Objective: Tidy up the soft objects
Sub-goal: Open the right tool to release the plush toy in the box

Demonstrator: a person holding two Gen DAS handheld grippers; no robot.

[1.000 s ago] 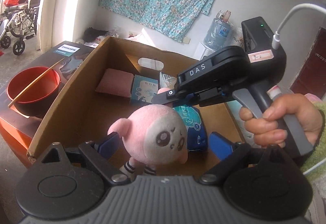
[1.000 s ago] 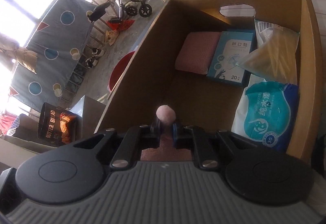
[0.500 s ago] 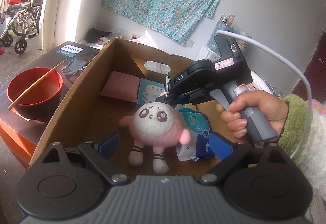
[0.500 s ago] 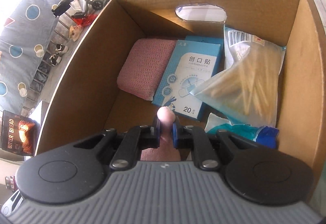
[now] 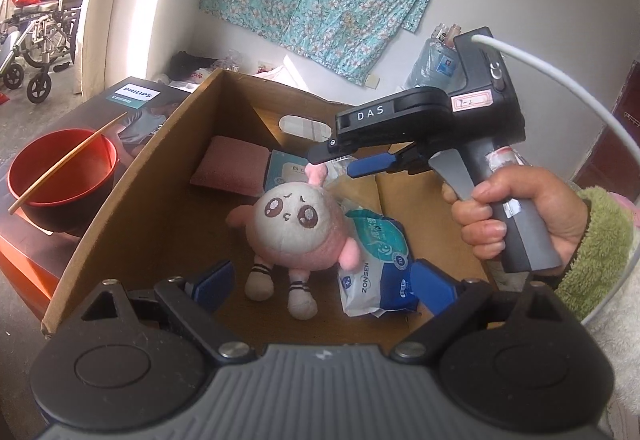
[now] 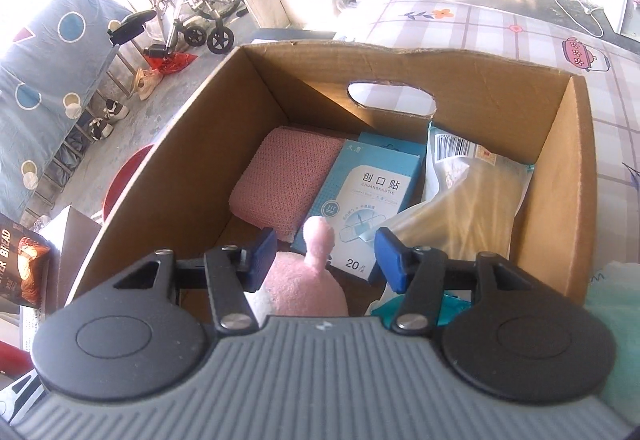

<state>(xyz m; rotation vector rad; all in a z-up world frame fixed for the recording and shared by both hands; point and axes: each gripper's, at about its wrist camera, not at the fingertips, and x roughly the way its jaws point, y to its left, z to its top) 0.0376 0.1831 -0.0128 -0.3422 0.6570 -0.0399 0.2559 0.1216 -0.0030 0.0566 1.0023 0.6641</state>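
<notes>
Release is what I read at centre frame: my right gripper (image 6: 326,254), pinched on the plush toy (image 5: 296,228) a moment ago, now stands wide around its ear. Toy rests inside the cardboard box (image 5: 132,200). Left gripper (image 5: 320,280) hangs wide, empty; this item looks placed.

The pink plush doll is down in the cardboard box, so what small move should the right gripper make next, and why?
Probably lift the right gripper straight up and out of the cardboard box. Its jaws stand open on either side of the pink plush doll, whose ear stands free between them, and the doll looks settled against the wet wipes pack. The left gripper is open too.
</notes>
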